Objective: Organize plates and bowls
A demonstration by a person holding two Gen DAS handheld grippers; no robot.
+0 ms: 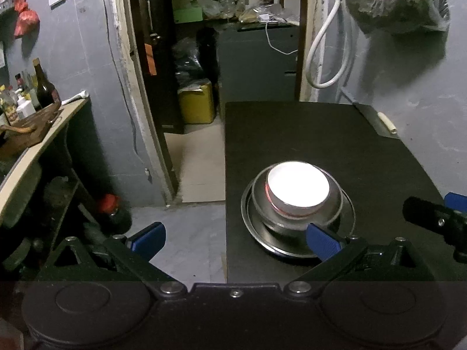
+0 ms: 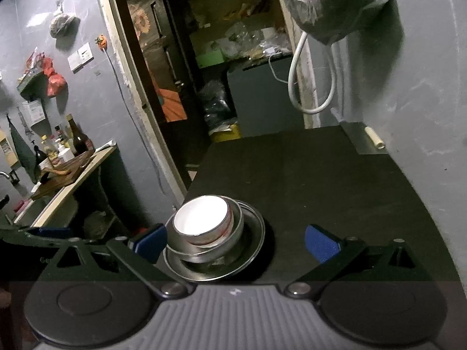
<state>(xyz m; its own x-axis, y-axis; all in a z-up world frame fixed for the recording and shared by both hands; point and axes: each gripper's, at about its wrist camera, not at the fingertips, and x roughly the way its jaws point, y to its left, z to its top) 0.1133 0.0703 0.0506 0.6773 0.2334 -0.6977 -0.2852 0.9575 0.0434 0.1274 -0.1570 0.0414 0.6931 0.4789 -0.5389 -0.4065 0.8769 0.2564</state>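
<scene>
On the black table (image 1: 321, 134) sits one stack — a white-lined bowl with a red band (image 1: 297, 188) nested in a steel bowl (image 1: 262, 204), which rests on a steel plate (image 1: 259, 233).

In the left wrist view the stack lies right of centre, its plate rim partly behind the right blue pad of the left claw (image 1: 235, 240), and the white interior is blown out by light. At the right edge of that frame the right claw (image 1: 443, 215) shows as a dark body with a blue tip.

The right wrist view puts the same stack lower left, the white bowl (image 2: 201, 215) tilted inside the steel bowl (image 2: 233, 233) over the plate (image 2: 254, 248) — just beside the left pad of the right claw (image 2: 236, 240).

Both claws are spread wide, holding nothing, above the near edge of the table.
</scene>
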